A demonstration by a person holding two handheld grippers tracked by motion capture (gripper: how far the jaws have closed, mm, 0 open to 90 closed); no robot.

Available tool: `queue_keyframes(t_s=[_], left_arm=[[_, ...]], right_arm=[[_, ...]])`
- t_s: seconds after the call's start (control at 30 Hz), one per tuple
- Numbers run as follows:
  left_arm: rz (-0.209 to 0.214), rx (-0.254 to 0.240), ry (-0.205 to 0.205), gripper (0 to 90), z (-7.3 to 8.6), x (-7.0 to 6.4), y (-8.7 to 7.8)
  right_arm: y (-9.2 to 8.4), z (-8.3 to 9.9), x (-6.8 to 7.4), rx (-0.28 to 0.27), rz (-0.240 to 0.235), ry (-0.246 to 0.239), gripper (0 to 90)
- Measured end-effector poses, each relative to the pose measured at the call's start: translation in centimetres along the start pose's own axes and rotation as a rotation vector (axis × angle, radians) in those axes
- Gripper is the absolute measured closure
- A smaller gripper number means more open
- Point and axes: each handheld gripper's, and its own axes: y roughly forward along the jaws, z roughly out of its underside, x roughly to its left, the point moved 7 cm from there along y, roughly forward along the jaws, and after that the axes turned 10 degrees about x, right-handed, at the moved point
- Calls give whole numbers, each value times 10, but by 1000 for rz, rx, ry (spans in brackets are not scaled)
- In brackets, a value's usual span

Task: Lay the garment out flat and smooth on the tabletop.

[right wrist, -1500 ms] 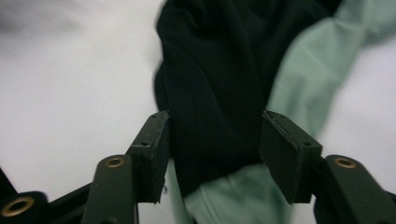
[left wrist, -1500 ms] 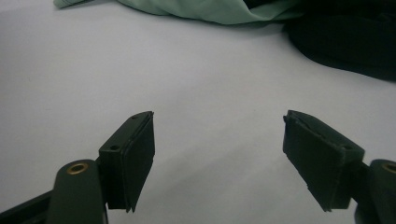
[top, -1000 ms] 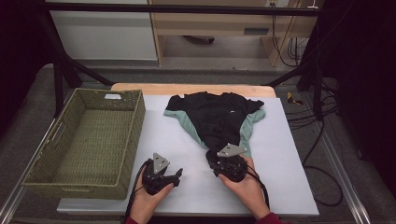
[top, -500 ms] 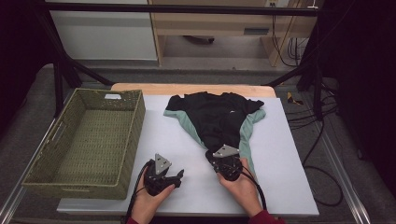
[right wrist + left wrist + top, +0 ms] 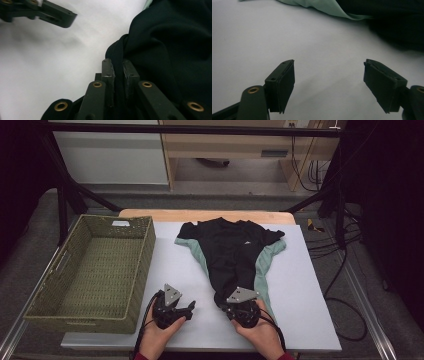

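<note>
The right gripper has just been closing its jaws, which now pinch the black hem of the garment near the tabletop's front edge. The left gripper, jaws spread and holding nothing, rests over bare tabletop just beside it. A wicker basket sits along the left edge.
</note>
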Motion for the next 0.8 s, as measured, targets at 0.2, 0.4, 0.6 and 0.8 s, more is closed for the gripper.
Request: queue_keyframes(t_s=[0.2,0.4,0.6,0.8], left_arm=[[1,-3,-1,251,0,0,-1],[1,-6,-1,252,-1,1,-1],[-2,-3,0,251,-1,1,-1],[0,-1,0,251,-1,1,0]], right_arm=[[-20,9,-27,-31,58,67,834],[-34,28,-88,-37,156,227,840],[-25,47,-123,4,179,364,841],[-23,46,-118,-8,152,334,767]])
